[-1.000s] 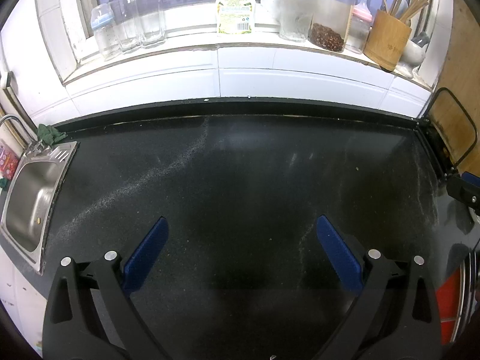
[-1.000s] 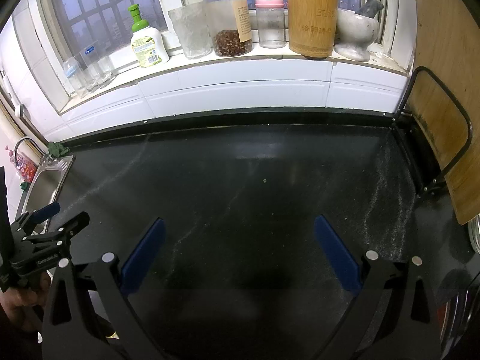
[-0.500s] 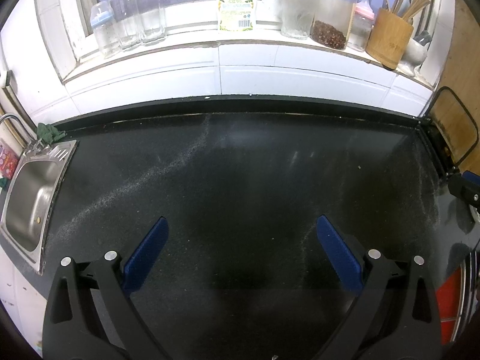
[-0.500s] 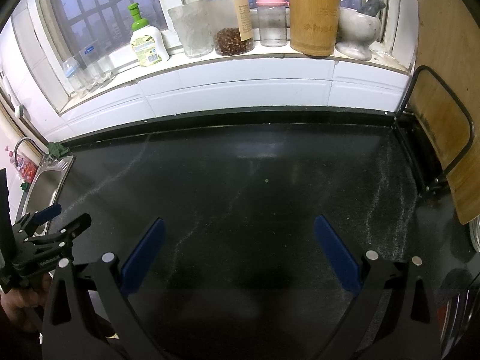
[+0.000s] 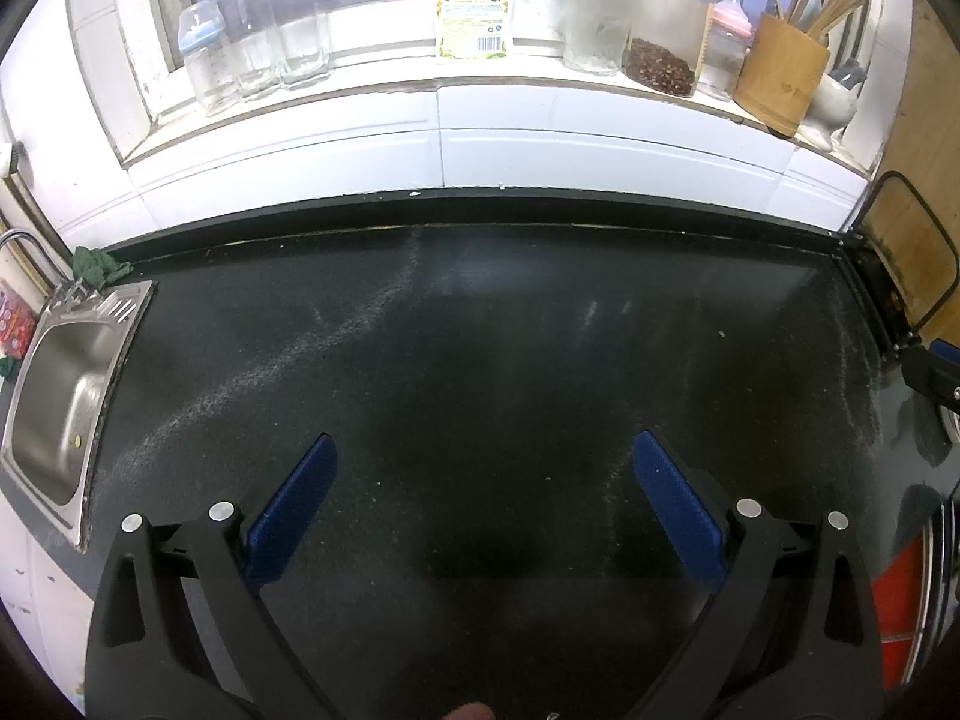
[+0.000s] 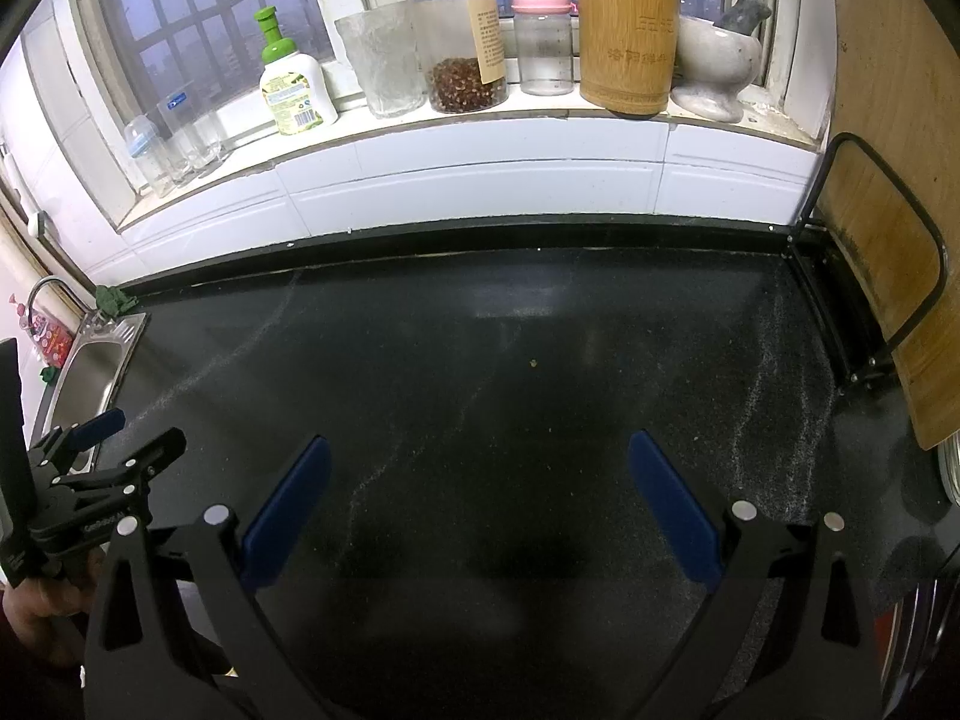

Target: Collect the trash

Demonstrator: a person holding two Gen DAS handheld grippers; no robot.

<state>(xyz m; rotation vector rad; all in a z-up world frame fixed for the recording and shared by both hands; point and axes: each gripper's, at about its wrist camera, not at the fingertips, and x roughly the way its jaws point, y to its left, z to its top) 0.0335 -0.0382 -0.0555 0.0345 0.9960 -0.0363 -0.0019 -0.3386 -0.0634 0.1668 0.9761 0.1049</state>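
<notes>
My left gripper (image 5: 483,450) is open and empty above the black countertop (image 5: 480,360). My right gripper (image 6: 480,450) is open and empty above the same countertop (image 6: 480,396). A tiny pale crumb (image 6: 531,363) lies on the counter ahead of the right gripper; it also shows in the left wrist view (image 5: 722,333) at the right. No larger piece of trash is in view. The left gripper also shows at the left edge of the right wrist view (image 6: 114,444), held by a hand.
A steel sink (image 5: 54,396) is set in the counter's left end, a green cloth (image 5: 99,267) behind it. The window sill holds bottles, glasses, a jar (image 6: 459,36), a bamboo holder (image 6: 624,42) and a mortar. A wooden board (image 6: 888,240) in a black rack stands at right.
Both views have tilted or drawn back slightly, so the sill objects sit a little lower in frame. Both grippers stay open and empty.
</notes>
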